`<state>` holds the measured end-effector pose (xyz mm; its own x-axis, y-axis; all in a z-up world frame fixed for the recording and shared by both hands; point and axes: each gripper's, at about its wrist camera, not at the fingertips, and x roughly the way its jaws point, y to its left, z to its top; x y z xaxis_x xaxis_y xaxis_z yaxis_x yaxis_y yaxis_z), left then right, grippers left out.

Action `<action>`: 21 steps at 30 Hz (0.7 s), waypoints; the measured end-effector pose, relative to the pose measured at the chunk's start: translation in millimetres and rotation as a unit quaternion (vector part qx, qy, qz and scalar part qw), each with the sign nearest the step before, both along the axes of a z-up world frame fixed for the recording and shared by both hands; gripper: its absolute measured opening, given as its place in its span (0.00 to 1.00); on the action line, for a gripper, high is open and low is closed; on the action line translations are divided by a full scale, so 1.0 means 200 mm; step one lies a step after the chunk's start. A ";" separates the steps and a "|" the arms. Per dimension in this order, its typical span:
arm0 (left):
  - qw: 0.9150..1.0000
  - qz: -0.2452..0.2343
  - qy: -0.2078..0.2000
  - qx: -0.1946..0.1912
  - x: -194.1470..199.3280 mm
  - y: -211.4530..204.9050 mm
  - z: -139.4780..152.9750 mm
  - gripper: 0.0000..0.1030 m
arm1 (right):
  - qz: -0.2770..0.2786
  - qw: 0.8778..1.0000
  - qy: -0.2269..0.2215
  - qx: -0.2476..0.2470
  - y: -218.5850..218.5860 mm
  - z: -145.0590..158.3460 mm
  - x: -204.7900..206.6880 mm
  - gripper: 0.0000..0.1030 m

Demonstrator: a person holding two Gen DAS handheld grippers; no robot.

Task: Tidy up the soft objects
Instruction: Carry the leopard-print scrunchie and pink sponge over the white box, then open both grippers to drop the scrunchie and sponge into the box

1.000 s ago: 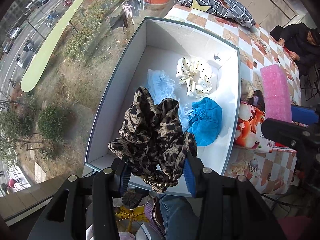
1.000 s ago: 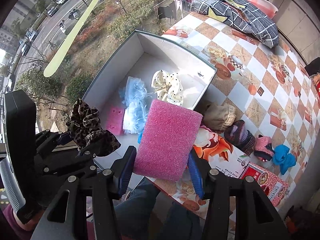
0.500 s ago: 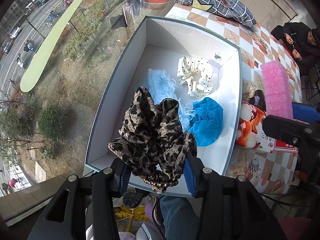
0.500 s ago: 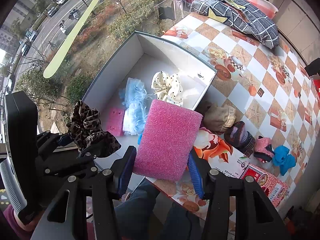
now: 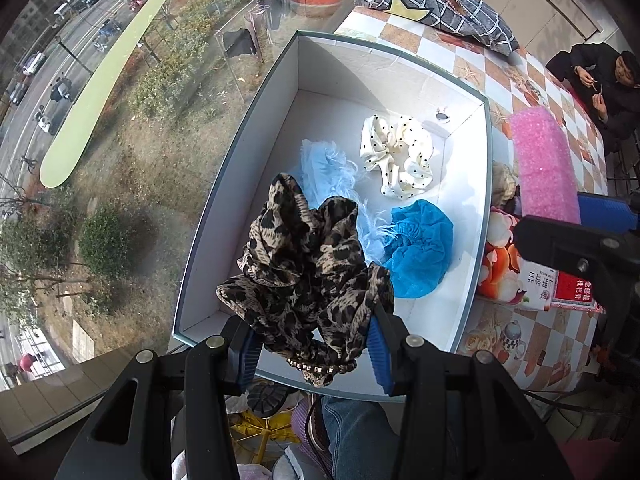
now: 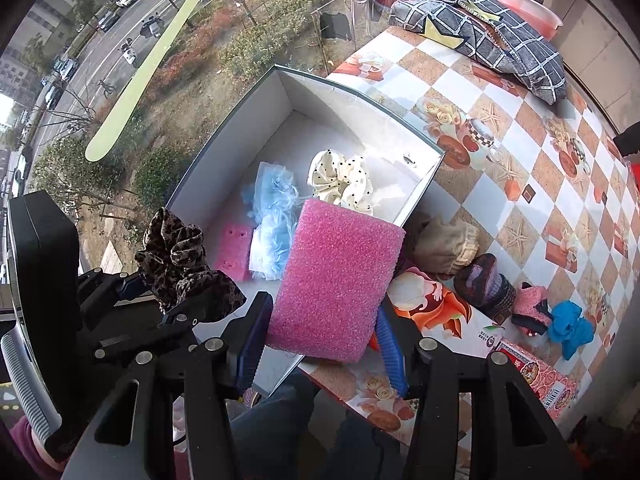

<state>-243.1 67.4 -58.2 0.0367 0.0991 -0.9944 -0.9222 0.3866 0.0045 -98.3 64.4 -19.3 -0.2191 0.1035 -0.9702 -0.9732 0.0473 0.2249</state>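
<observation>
Tabletop: checkered cloth w/ starfish and cup prints; carries box plus loose soft items.
Box: white inside, open top, at tabletop edge by the window.
In box: light blue fluffy piece, cream dotted scrunchie, blue mesh scrunchie, small pink sponge.
Pink foam block: pinched betw. both pads of right gripper, held above box's near corner.
Leopard scrunchie: clamped in left gripper, hanging over box's near end.
Beside box: beige, dark striped, pink, blue soft pieces on tabletop.
</observation>
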 end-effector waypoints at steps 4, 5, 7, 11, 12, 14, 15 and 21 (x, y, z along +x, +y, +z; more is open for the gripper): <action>1.000 0.004 0.001 -0.001 0.00 0.00 -0.01 0.48 | 0.001 1.000 0.003 -0.002 0.02 -0.01 -0.01 0.50; 1.000 0.005 0.002 -0.002 0.00 0.00 -0.01 0.48 | 0.003 1.000 0.003 -0.003 0.03 -0.02 -0.01 0.50; 1.000 0.006 0.003 -0.003 0.00 0.01 -0.02 0.48 | 0.006 1.000 0.002 -0.006 0.03 -0.03 -0.03 0.50; 1.000 0.007 0.005 -0.007 0.00 0.01 -0.03 0.48 | 0.011 1.000 -0.001 -0.008 0.05 -0.05 -0.03 0.50; 1.000 0.008 0.005 -0.008 0.00 0.02 -0.03 0.48 | 0.011 1.000 -0.002 -0.009 0.06 -0.05 -0.03 0.50; 1.000 0.009 0.006 -0.009 0.00 0.02 -0.04 0.48 | 0.011 1.000 -0.004 -0.009 0.07 -0.06 -0.03 0.50; 1.000 0.010 0.007 -0.010 0.00 0.03 -0.04 0.48 | 0.010 1.000 -0.004 -0.010 0.08 -0.06 -0.03 0.50; 1.000 0.011 0.007 -0.015 0.00 0.04 -0.06 0.49 | 0.010 1.000 -0.003 -0.015 0.10 -0.09 -0.03 0.50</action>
